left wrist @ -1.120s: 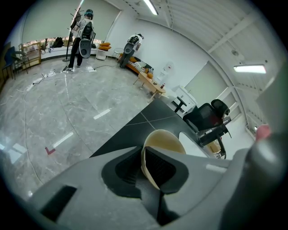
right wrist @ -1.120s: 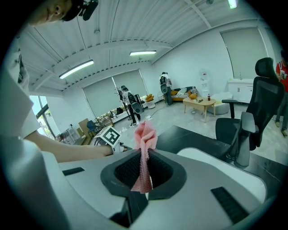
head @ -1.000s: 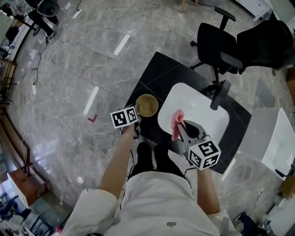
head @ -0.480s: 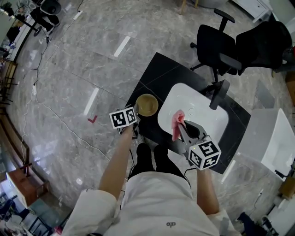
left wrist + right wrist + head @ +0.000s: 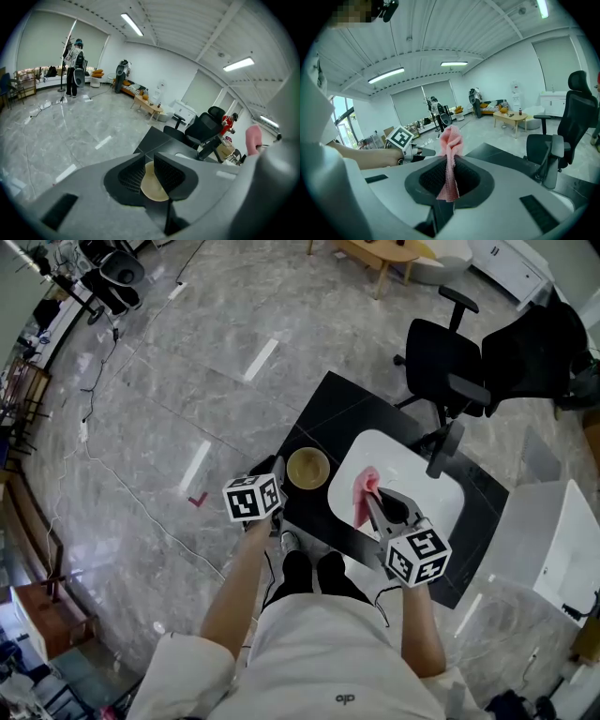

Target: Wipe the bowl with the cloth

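Observation:
A tan bowl (image 5: 307, 468) sits on the black table (image 5: 330, 401), left of a white basin. My left gripper (image 5: 280, 482) hovers just left of it and above; its jaws have just been opening and stand slightly apart. In the left gripper view the bowl (image 5: 153, 188) shows through the gap of the left gripper (image 5: 149, 164), below it and untouched. My right gripper (image 5: 373, 497) is over the basin's near rim, shut on a pink cloth (image 5: 362, 493). In the right gripper view the cloth (image 5: 451, 140) sticks up from the right gripper (image 5: 450, 163).
The white basin (image 5: 417, 474) has a black faucet (image 5: 444, 450) at its far side. Two black office chairs (image 5: 448, 341) stand behind the table. A white table (image 5: 548, 540) is at the right. A person (image 5: 74, 68) stands far off across the marble floor.
Both grippers have risen, the left one more, and it has come off the bowl's rim. The bowl stays on the table. The cloth is still in the right gripper.

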Demonstrator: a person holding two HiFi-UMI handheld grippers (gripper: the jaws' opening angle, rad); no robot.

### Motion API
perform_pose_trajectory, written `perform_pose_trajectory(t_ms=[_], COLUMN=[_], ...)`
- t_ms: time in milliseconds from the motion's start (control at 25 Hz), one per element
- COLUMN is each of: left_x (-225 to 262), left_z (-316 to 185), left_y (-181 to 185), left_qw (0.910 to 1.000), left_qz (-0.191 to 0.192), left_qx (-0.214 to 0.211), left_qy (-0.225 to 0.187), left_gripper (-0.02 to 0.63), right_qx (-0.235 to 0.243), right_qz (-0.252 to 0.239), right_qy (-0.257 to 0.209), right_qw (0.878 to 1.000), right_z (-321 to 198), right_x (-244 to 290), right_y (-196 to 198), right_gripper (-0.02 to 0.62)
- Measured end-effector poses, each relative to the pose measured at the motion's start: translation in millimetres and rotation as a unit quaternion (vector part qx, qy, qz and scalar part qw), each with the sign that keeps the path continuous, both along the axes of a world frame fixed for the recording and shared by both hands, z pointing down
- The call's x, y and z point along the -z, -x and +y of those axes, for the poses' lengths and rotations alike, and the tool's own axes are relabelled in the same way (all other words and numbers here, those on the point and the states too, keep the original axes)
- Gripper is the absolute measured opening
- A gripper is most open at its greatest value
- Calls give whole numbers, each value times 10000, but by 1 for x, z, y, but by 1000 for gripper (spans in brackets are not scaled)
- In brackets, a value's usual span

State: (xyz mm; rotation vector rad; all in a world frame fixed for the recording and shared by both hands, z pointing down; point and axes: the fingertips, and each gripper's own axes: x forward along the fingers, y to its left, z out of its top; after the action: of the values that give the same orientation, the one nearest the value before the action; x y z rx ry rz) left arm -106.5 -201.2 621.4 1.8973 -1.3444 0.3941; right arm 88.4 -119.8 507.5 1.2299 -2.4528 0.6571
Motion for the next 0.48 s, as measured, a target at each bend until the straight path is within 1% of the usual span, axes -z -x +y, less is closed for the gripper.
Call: perform_pose_trajectory(t_ms=[120, 240, 480], left_x=[38, 79, 154], left_z=[1, 6, 25], left_y=[2, 3, 3], left_qw=[9990, 9958, 9836], left_qz=[-77, -150, -264], left_qx=[-37, -119, -290], left_qy=[-432, -894, -1762], left_gripper=[58, 57, 57], right_qx=[53, 110, 228], right_qz=[-53, -93, -175], right_qy=[-189, -380, -749], right_qw=[9998, 9992, 9968], right_z=[-5, -8, -11], right_x=[14, 29, 60], right_y=[5, 12, 27], right_gripper=[28, 28, 28])
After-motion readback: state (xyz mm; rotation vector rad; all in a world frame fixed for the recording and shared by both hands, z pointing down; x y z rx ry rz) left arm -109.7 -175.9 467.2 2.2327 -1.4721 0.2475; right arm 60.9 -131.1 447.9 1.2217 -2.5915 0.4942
